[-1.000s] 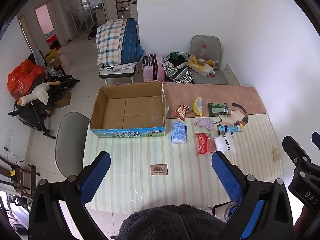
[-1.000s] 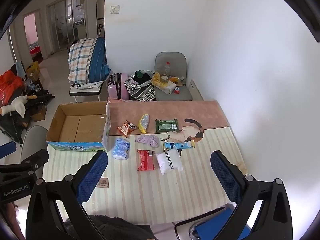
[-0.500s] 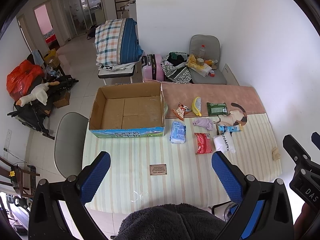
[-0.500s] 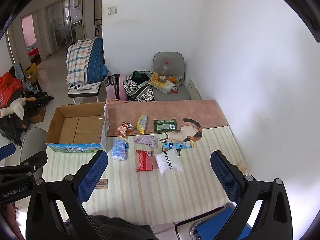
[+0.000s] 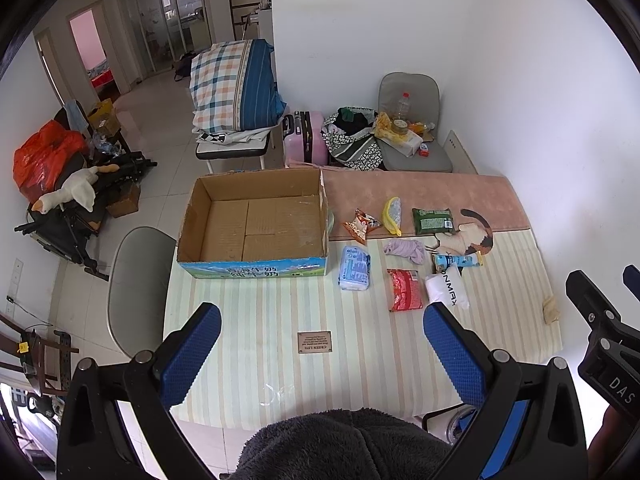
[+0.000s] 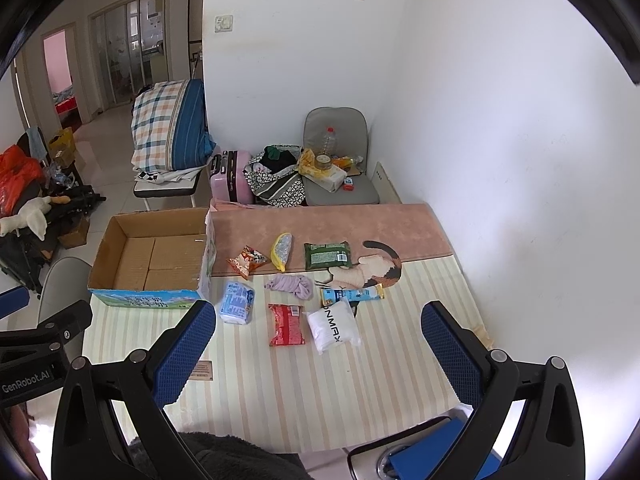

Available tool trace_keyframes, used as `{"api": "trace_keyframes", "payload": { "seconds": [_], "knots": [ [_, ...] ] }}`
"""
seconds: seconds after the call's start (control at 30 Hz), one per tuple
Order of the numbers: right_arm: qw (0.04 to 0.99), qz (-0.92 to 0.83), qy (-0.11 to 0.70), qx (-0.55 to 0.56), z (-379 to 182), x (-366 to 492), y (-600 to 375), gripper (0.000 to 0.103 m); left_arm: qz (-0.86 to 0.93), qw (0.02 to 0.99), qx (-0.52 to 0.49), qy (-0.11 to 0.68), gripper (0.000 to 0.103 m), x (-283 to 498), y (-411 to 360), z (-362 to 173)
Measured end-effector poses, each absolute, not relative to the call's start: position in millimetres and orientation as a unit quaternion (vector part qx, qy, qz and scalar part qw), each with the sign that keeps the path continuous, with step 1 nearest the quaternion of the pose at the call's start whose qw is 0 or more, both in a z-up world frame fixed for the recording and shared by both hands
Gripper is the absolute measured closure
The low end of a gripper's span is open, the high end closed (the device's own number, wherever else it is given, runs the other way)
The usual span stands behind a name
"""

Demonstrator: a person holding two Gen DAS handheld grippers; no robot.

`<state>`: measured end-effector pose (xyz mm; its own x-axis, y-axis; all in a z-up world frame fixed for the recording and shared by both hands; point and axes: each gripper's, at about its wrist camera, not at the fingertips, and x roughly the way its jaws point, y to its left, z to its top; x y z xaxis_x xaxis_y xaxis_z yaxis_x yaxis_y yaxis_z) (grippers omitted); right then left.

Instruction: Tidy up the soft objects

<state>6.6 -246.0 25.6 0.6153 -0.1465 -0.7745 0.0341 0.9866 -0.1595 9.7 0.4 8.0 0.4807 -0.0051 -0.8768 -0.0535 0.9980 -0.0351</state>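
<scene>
Left tool point(image 5: 322, 344): wide open, holds nothing, up above the surface point(image 5: 360, 376).
Right tool point(image 6: 318, 344): wide open, holds nothing.
Box point(image 5: 256, 224): empty, on the left.
Soft things: purple cloth point(image 6: 291, 285), white pack point(image 6: 333, 330), red pack point(image 6: 286, 324), just right of the box.
</scene>
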Motion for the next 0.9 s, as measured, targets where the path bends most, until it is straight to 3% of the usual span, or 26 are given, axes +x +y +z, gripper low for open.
{"api": "trace_keyframes", "payload": {
  "seconds": [0.9],
  "knots": [
    [0.901, -0.048, 0.428, -0.061, 32, 8, -253, 0.000, 0.017, 0.865, -0.028, 0.500, 0.000, 18, -9, 20]
  ]
}}
